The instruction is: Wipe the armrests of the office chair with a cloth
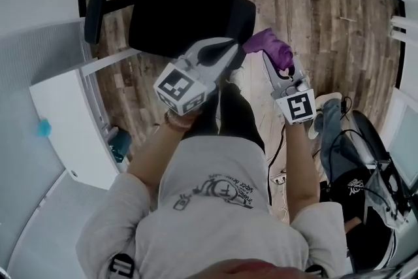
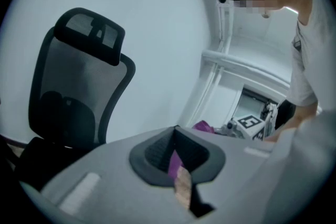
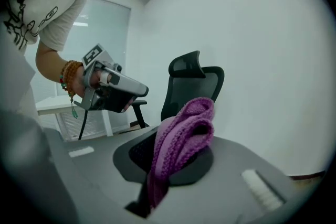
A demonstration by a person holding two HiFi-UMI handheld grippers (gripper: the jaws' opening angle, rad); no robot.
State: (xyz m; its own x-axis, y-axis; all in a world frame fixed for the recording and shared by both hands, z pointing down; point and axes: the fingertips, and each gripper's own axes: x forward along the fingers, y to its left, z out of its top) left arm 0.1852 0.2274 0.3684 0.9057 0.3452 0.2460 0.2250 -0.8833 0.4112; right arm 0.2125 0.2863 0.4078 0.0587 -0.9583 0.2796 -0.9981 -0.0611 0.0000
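Observation:
The black office chair (image 1: 176, 10) stands on the wood floor ahead of me, with one armrest (image 1: 95, 13) at its left and the other (image 1: 243, 15) beside my grippers. My right gripper (image 1: 269, 57) is shut on a bunched purple knitted cloth (image 1: 271, 48), held in the air just right of that nearer armrest. In the right gripper view the cloth (image 3: 184, 136) loops up between the jaws, and the chair (image 3: 191, 84) stands behind it. My left gripper (image 1: 230, 50) is shut and holds nothing, close to the left of the cloth. The left gripper view shows the mesh chair back (image 2: 79, 86).
A white desk (image 1: 72, 127) stands at the left by the wall. Cables and a dark bag (image 1: 353, 183) lie on the floor at the right. The person's legs (image 1: 228, 114) are right behind the chair. Bare wood floor (image 1: 326, 16) spreads to the chair's right.

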